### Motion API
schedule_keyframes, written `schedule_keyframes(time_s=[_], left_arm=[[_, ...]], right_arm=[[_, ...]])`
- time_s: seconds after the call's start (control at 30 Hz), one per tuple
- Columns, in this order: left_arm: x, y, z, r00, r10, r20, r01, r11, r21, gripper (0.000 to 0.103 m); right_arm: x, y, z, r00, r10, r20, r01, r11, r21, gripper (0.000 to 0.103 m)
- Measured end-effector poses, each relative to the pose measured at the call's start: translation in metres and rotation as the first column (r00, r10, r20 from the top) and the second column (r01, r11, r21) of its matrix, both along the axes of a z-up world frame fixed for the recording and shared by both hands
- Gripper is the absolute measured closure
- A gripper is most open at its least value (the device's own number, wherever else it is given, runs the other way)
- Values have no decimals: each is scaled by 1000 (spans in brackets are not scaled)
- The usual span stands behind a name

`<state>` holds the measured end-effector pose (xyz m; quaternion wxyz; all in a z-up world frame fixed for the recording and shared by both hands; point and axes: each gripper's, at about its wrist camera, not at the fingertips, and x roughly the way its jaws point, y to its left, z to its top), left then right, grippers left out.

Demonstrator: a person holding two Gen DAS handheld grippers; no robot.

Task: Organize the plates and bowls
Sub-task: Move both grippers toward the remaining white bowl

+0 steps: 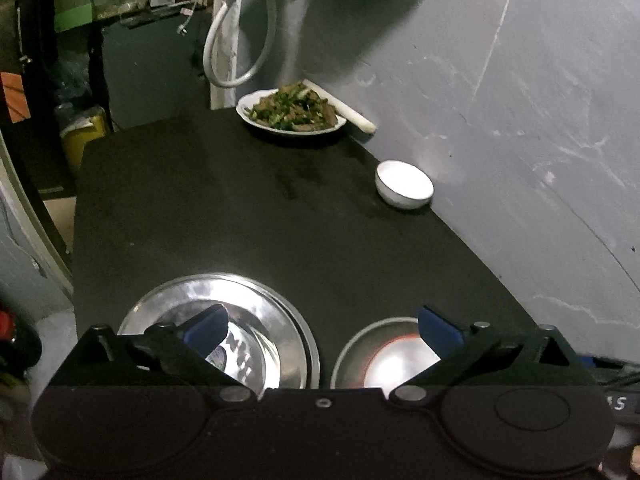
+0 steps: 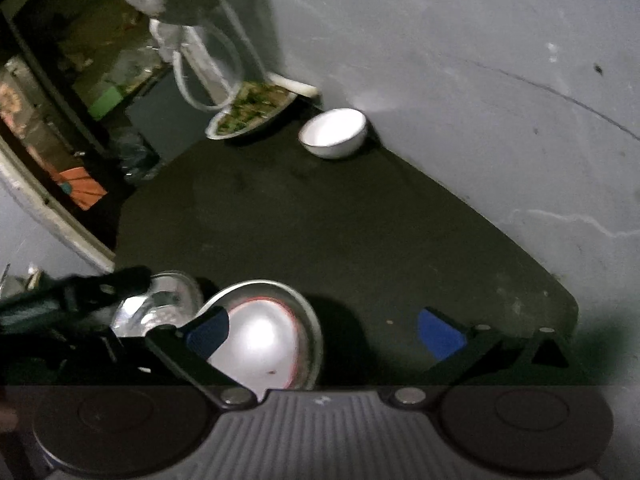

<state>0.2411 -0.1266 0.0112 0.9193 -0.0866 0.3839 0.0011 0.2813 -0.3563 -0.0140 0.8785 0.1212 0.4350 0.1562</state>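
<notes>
Grey wall [image 1: 500,100] backs a black tabletop [image 1: 240,208]. At the far end a white plate [image 1: 291,112] holds stir-fried greens and what looks like meat; nearer, against the wall, a white bowl [image 1: 404,185] stands empty. Closest in, a shiny steel plate [image 1: 256,320] lies empty just beside a steel bowl [image 2: 264,336] with a white, red-rimmed inside, also empty. The left tool [image 1: 320,330] hovers above both, fingers spread wide, holding nothing. The right tool [image 2: 322,332] hangs over the steel bowl, likewise spread and empty.
</notes>
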Motion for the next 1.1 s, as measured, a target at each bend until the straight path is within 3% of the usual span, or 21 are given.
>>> schedule_keyframes(time_s=[0.2,0.43,0.57,1.1], left_arm=[[15,5,2,1000,24,19,-24,1000,15,1],[57,18,-7,998,63,-8,-64,995,-75,1],[85,19,-11,997,80,-20,-81,994,-75,1],[199,17,-34,996,71,-62,-73,997,-25,1]], right_arm=[[27,1,-7,1000,-14,-6,14,999,-44,0],[76,21,2,998,-20,61,25,996,-87,0],[103,29,7,996,-47,81,54,994,-94,0],[171,27,-16,995,-96,-27,96,995,-10,0]])
